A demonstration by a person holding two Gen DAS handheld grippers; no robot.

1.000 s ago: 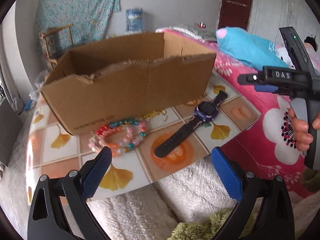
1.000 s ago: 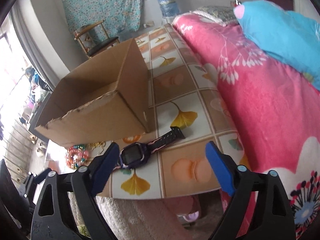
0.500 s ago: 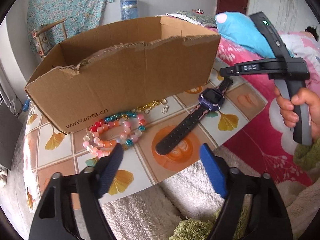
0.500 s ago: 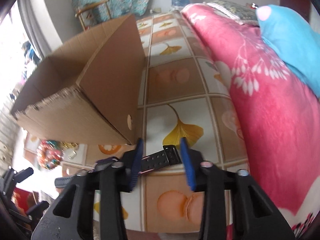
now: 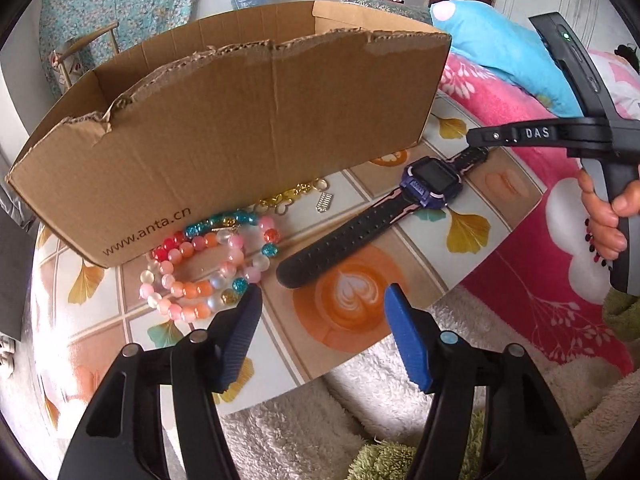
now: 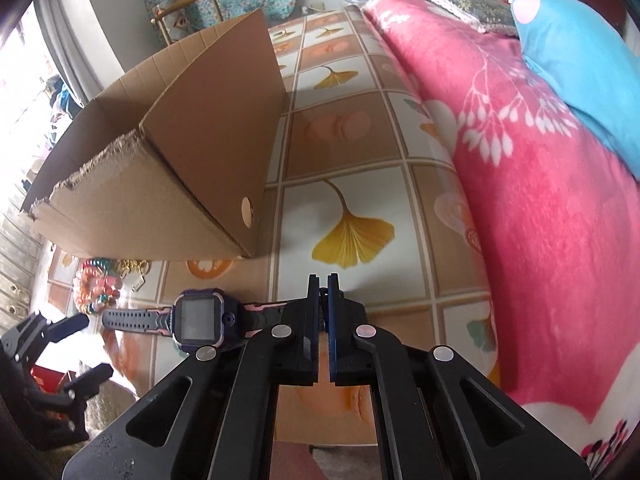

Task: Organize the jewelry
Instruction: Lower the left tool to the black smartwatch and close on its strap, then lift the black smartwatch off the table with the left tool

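A purple smartwatch [image 5: 430, 179] with a black strap lies on the patterned table in front of an open cardboard box [image 5: 224, 128]. My right gripper [image 6: 323, 280] is shut on the far end of the watch strap; the watch face [image 6: 199, 316] shows to its left. In the left wrist view the right gripper's tip [image 5: 478, 138] sits over that strap end. Beaded bracelets [image 5: 208, 264] and a gold chain [image 5: 288, 198] with a small silver charm [image 5: 325, 201] lie by the box. My left gripper [image 5: 322, 312] is open, just before the bracelets and the strap's near end.
The table [image 6: 352, 184] has a tiled ginkgo-leaf cover. A bed with a pink floral blanket [image 6: 540, 184] and a blue pillow [image 6: 580, 56] lies along its right side. A white fluffy rug [image 5: 360, 408] runs below the table's near edge. A chair [image 6: 184, 12] stands at the back.
My right gripper moved down onto the far strap end and closed on it. My left gripper moved closer to the table and its fingers narrowed somewhat.
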